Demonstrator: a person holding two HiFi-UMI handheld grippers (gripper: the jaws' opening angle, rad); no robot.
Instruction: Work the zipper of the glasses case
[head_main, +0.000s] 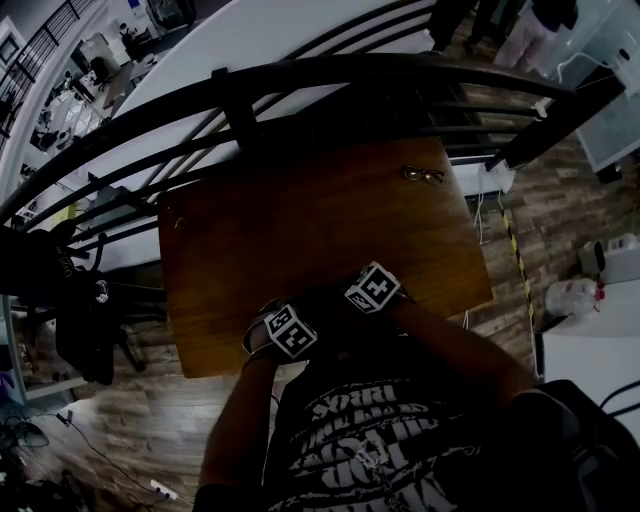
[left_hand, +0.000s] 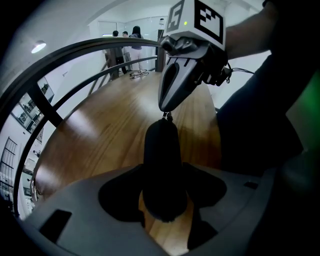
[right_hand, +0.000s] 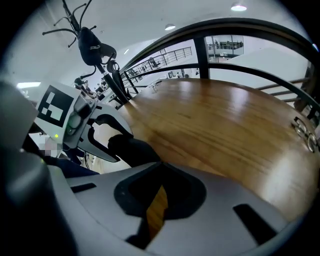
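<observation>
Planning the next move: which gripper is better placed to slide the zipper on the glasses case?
Right. The right gripper, closed, has its tips at the zipper pull on the case's far end, while the left gripper is clamped around the glasses case, holding it steady.

Office mezzanine: black railing (head_main: 300, 75) (desks (head_main: 95, 60) below), wooden table (head_main: 300, 230).
</observation>
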